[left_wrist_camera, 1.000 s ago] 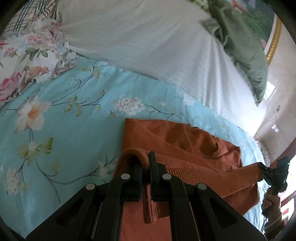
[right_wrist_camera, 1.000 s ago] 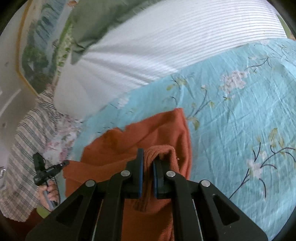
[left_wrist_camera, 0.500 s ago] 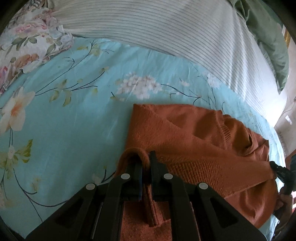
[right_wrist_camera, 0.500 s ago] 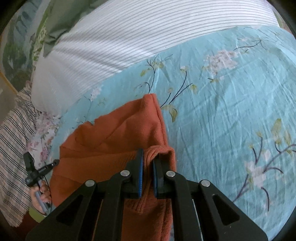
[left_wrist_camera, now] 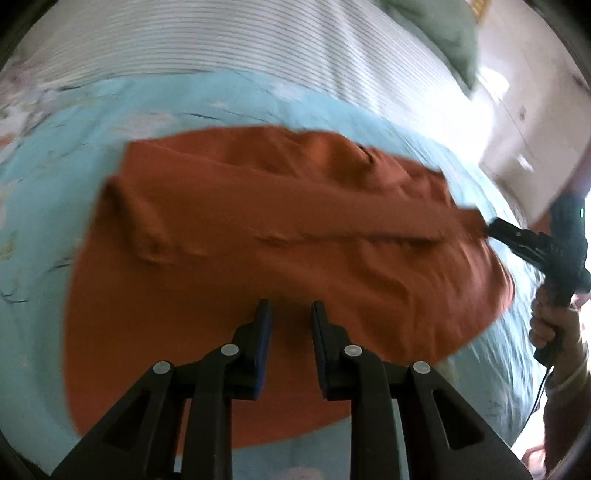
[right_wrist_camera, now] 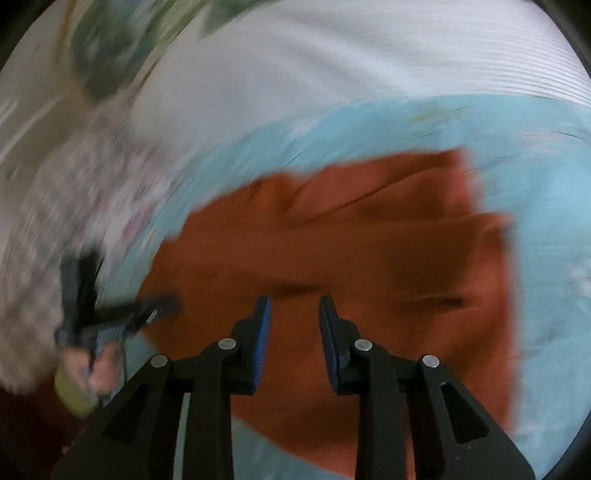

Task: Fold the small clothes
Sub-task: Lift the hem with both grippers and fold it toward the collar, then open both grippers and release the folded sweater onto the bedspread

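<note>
An orange knit garment (left_wrist_camera: 288,229) lies folded over on the light blue floral bedsheet (left_wrist_camera: 44,280). It also shows in the right wrist view (right_wrist_camera: 369,251). My left gripper (left_wrist_camera: 290,314) is open and empty, just above the garment's near part. My right gripper (right_wrist_camera: 293,310) is open and empty over the garment. The right gripper also shows at the garment's right edge in the left wrist view (left_wrist_camera: 498,230), and the left gripper shows at the garment's left edge in the right wrist view (right_wrist_camera: 162,302). Both views are blurred.
A white striped duvet (left_wrist_camera: 221,40) lies across the bed behind the garment, with a green pillow (left_wrist_camera: 443,33) at the far right. The person's checked shirt (right_wrist_camera: 48,229) fills the left of the right wrist view. A wall (left_wrist_camera: 535,92) stands beyond the bed.
Both grippers were shut on the garment's edge and carried it forward over itself. Now both have opened, let go and pulled back; the folded edge lies on the garment.
</note>
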A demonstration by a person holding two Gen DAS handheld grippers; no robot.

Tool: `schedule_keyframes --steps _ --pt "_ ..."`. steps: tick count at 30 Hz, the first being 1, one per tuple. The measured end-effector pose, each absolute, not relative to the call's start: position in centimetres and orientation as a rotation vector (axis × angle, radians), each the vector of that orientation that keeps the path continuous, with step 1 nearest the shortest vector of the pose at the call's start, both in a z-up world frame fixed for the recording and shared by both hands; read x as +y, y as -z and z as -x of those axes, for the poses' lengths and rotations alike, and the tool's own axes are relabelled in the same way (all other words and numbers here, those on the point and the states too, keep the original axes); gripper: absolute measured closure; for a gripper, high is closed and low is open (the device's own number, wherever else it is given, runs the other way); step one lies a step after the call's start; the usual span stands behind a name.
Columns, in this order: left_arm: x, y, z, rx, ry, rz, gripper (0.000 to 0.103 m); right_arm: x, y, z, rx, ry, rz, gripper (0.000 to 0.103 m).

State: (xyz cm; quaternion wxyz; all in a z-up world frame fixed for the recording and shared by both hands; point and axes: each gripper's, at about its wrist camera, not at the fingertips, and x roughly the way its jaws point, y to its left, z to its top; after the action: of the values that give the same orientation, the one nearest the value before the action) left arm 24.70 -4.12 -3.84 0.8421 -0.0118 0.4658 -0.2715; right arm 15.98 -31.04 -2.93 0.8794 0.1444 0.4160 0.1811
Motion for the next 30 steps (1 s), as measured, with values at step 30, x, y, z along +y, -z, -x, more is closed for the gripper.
schedule_keyframes --steps 30 --pt "2.6 2.2 -32.8 0.933 0.258 0.275 0.058 -38.0 2.6 -15.8 0.754 -0.004 -0.506 0.075"
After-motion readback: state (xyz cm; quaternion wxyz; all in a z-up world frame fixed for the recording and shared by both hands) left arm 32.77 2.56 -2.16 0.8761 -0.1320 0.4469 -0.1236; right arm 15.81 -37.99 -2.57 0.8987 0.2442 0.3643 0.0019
